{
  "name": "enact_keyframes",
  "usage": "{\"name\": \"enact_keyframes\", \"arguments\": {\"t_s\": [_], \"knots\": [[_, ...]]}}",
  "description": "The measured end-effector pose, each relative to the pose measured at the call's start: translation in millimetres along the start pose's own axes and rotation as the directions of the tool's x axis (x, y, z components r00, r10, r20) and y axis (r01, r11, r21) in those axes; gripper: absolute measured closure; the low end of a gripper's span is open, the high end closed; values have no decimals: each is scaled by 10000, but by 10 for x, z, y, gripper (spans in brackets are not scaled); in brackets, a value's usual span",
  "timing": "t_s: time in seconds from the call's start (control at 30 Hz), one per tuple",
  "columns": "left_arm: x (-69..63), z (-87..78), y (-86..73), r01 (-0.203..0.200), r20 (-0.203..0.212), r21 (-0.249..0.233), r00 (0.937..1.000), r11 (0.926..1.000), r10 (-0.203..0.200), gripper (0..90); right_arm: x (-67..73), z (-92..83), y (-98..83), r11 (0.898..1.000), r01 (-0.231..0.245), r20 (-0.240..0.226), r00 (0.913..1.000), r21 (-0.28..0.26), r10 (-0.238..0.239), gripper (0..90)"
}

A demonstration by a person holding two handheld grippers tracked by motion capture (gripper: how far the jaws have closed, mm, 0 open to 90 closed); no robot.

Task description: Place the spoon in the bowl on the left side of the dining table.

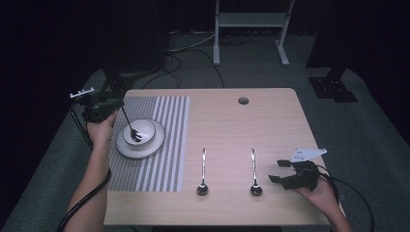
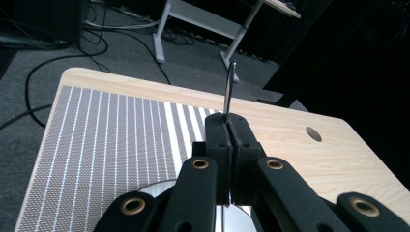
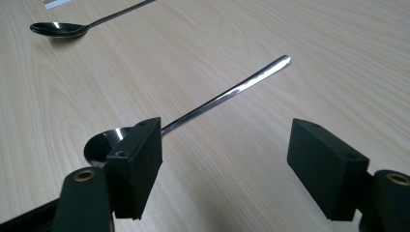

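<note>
Three slim, polished metal spoons are on show, each with a long straight handle and a small oval head. At the left, the left gripper (image 1: 113,107) has its jaws pressed together on the handle of the first spoon (image 1: 129,126); in the left gripper view that handle (image 2: 228,92) rises thin and upright out of the closed jaws. Below and just ahead of this gripper, the spoon's head dips into a white bowl (image 1: 145,129), which sits on a white plate (image 1: 155,143) on a grey striped placemat (image 1: 167,145). The middle spoon (image 1: 203,172) lies flat on the wooden table (image 1: 270,121), well apart from both grippers. The right-hand spoon (image 1: 254,172) lies parallel to it, just left of the right gripper (image 1: 279,171). That gripper's jaws stand wide apart and hold nothing; in the right gripper view the spoon's head (image 3: 99,145) sits partly behind one jaw, untouched.
</note>
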State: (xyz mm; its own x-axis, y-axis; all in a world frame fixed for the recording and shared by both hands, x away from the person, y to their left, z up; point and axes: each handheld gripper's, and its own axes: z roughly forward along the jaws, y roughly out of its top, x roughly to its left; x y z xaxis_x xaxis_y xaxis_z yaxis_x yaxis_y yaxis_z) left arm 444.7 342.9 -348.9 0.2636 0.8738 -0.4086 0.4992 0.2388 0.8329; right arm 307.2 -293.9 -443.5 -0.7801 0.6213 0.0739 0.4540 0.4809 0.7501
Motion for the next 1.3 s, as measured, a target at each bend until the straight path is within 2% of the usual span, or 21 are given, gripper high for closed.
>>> {"name": "enact_keyframes", "arguments": {"t_s": [0.47, 0.87, 1.3], "knots": [[108, 45, -98, 179, -352, 96, 9992, 9998, -175, 891, 6, 13, 4, 9999, 83, 17, 10000, 80, -83, 272], [219, 94, -231, 435, -462, 229, 9980, 9988, -424, 890, 1, 16, 1, 9999, 82, 56, 10000, 92, -82, 272], [297, 77, -284, 548, -473, 202, 9974, 9983, -538, 890, 0, 29, 1, 9998, 76, 39, 10000, 176, -76, 272]]}}
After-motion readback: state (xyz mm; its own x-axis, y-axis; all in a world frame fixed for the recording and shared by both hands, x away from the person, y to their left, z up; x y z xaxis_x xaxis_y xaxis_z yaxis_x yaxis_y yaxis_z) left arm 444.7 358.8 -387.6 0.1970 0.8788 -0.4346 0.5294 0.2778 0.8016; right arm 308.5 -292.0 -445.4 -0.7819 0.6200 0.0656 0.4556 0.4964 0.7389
